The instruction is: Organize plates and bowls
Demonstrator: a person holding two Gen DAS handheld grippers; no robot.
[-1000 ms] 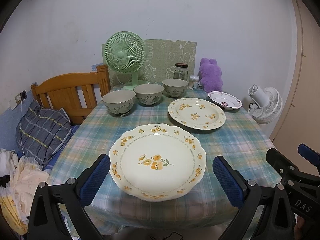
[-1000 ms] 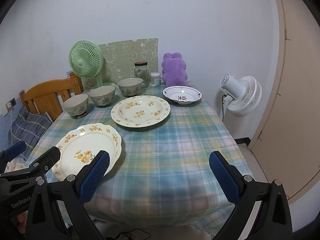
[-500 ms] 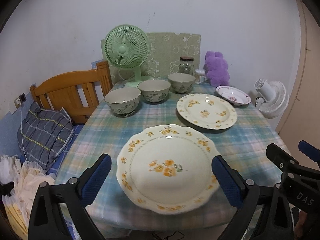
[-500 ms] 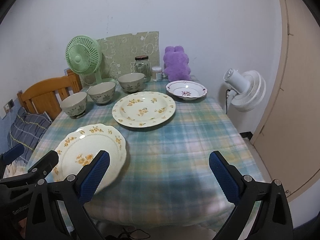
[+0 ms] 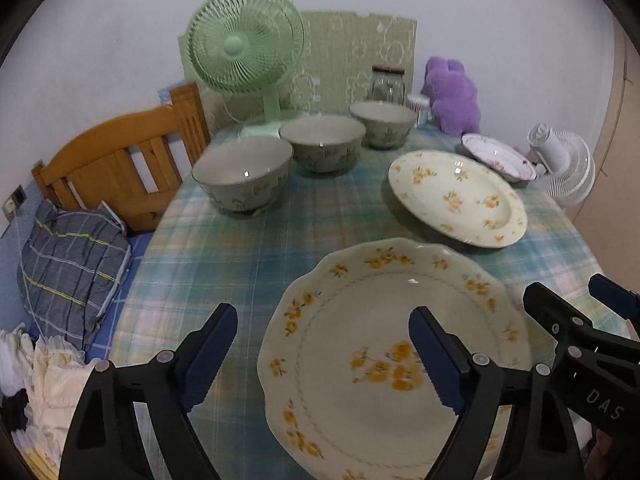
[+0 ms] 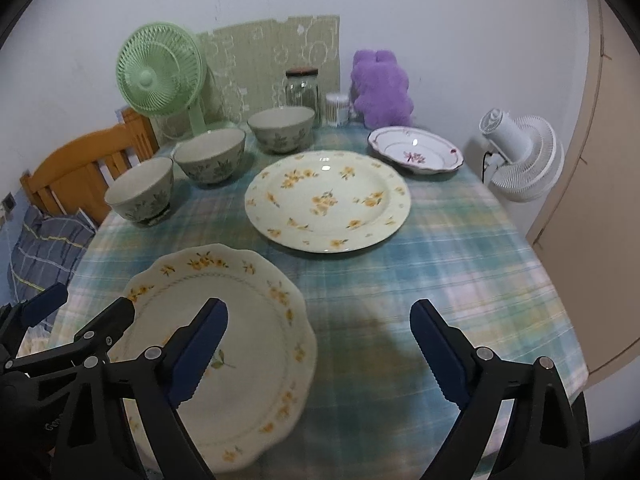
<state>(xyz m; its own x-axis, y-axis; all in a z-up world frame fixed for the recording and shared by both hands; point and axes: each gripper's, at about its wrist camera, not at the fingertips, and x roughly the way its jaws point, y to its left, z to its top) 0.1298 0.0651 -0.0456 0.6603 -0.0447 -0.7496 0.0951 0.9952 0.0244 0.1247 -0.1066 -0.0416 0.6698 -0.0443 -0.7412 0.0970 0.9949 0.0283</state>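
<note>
- Six dishes stand on the bench [image 6: 460,272], which wears a checked cloth of green, blue and pink.
- Largest and nearest is the scalloped plate [image 5: 360,360], cream with orange flower sprigs round its rim and one spray in the middle; it lies flat at the bench's near left corner.
- Behind it, well apart, lies the round plate [image 6: 328,200], cream with scattered yellow flowers and a smooth rim.
- At the far right, just beside the round plate, sits the small pink-flowered dish [image 6: 416,154], white with a dark wavy edge.
- Three grey-green bowls [image 5: 322,142] with leaf patterns stand upright in a slanting row along the left and far side, close together.
- The left hand-held gripper [image 5: 322,354] is spread wide, though its jaws have just been closing a little; the scalloped plate's left rim lies between them, one finger [image 5: 434,360] over the plate, the other over the cloth, neither pressing on it.
- The right hand-held gripper [image 6: 318,350] is likewise spread, jaws just narrowed slightly, holding nothing; the plate's right rim lies between them, its left finger [image 6: 198,350] over the plate, the other over bare cloth.
</note>
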